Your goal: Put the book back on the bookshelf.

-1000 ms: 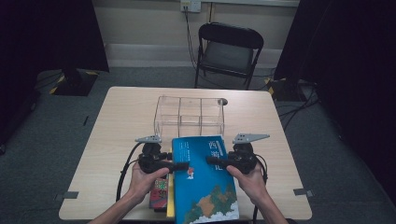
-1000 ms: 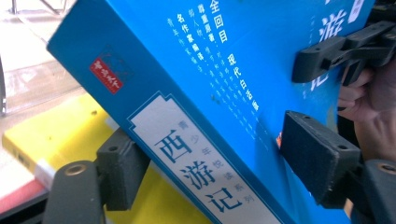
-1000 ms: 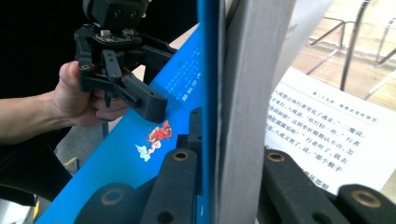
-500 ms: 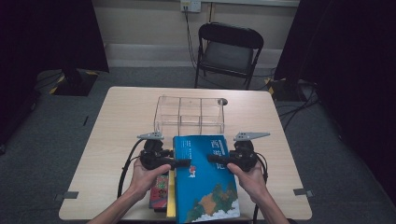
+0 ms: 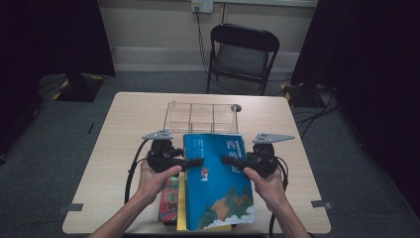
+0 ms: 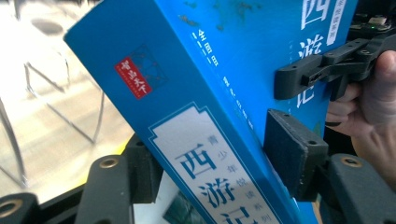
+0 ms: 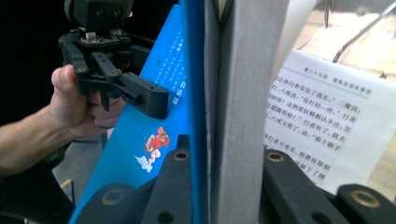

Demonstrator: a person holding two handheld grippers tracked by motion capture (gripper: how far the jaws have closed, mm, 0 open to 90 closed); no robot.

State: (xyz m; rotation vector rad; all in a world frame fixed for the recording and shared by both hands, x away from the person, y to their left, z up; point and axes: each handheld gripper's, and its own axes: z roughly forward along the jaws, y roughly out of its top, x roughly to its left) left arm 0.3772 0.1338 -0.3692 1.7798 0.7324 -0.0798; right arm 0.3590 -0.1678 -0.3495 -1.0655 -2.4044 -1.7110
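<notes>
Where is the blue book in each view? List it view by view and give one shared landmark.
High view: blue book at the table's near edge, centre.
Left gripper view: it spans the middle, spine running from upper left to the bottom.
Right gripper view: cover at left centre, page block edge-on beside it.
Landmark: the cartoon figure on the cover, seen in the high and right gripper views.

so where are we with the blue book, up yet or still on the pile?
Done: both grippers are on the blue book, right gripper clamped on its page edge. In hand: left gripper has just been closing on the spine side. Left: probably moving it to the clear organizer; red book remains.
</notes>
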